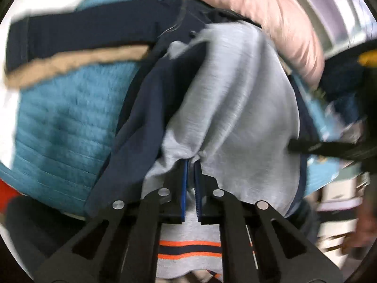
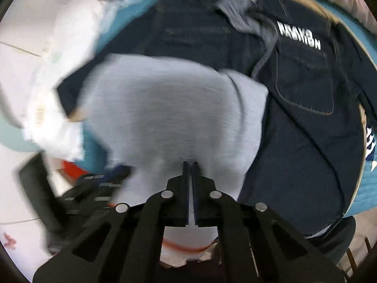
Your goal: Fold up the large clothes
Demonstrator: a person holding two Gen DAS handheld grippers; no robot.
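Left gripper (image 1: 191, 162) jaws pinch soft grey knit lining (image 1: 235, 99) of a navy jacket (image 1: 146, 108); quilted teal bedspread (image 1: 61, 122) at left. Right gripper (image 2: 190, 164) jaws are likewise closed on the grey fabric; the jacket's white chest lettering at upper right is too blurred to read.

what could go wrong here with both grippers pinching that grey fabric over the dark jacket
1. Both the left gripper and right gripper pinch only a small bunch of the grey fabric, so it may slip out if pulled hard.
2. The frames are motion-blurred; a fast swing could leave the fold crooked on the dark jacket.
3. The pink pillow lies close and could get dragged.
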